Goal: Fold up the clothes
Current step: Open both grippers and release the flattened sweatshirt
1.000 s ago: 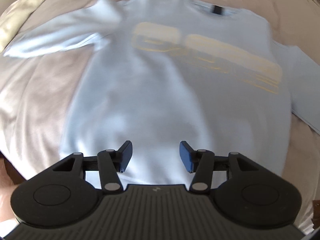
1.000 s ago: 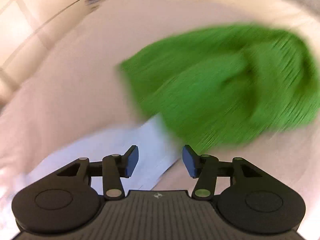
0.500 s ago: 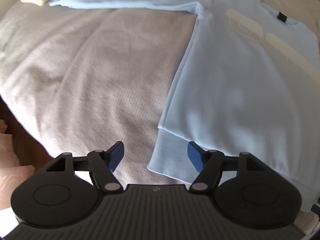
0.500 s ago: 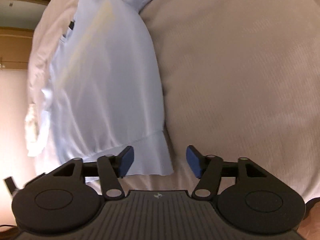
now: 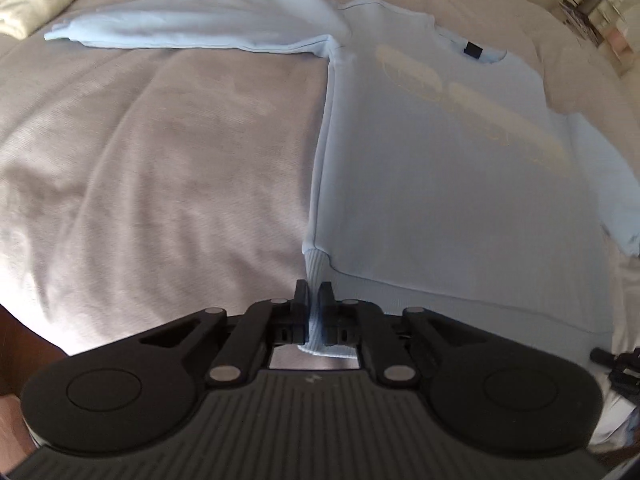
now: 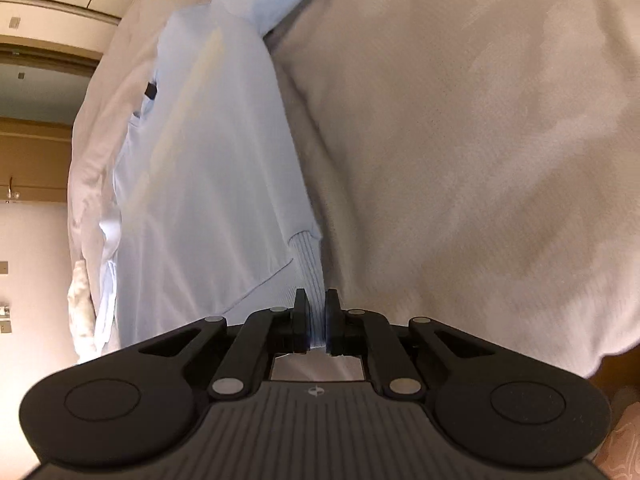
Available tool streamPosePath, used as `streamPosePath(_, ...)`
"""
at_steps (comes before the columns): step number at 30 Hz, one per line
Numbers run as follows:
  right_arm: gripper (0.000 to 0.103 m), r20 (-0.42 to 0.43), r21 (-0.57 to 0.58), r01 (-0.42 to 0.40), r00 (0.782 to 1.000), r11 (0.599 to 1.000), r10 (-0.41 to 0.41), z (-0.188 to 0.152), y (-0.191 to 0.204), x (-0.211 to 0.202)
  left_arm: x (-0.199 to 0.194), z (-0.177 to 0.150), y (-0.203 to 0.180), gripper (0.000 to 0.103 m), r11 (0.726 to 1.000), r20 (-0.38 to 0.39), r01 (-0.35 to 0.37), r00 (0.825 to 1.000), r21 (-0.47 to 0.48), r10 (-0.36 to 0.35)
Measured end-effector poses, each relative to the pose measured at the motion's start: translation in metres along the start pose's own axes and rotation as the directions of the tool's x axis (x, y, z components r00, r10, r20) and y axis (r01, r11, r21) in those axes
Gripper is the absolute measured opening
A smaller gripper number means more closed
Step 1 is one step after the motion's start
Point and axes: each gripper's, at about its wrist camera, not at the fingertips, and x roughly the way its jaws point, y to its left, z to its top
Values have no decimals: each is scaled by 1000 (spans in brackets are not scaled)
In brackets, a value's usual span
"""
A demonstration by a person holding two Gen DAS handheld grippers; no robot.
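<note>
Since half a second ago, closed: left gripper (image 5: 314, 312) and right gripper (image 6: 317, 320), low centre, pinching pale-blue cotton sweatshirt (image 5: 432, 176) ribbed hem corners.

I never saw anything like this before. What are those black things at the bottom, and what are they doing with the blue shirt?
Those black things are claws, and a person holds one in each hand. Each claw carries a little camera looking along its two fingers, so you get one picture per hand. A light blue sweatshirt lies flat on a beige bed cover, one sleeve stretched out sideways. The left claw is shut on one corner of the ribbed bottom edge. The right claw pinches the ribbed edge too. They are getting ready to fold it.
</note>
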Motion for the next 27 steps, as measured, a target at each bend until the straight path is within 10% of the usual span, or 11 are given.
streamPosePath(6, 7, -19, -54, 142, 990, 988, -143, -12, -6, 36, 55, -4, -10, 11, 982, -88, -170, 980, 81, 176)
streamPosePath(10, 55, 28, -109, 259, 966, 960, -257, -20, 12, 16, 38, -3, -20, 24, 962, -117, -257, 957, 95, 267)
streamPosePath(12, 59, 47, -132, 311, 951, 941, -307, -30, 22, -4, 19, -7, -25, 25, 947, -136, -300, 939, 117, 315)
streamPosePath(22, 84, 173, -248, 279, 955, 928, -241, -74, 103, -76, -105, -11, -108, 63, 944, -4, -225, 973, 240, 232)
streamPosePath(27, 90, 241, -412, 274, 953, 869, -186, -86, 157, -97, -158, -10, -142, 65, 944, 103, -199, 979, 262, 178)
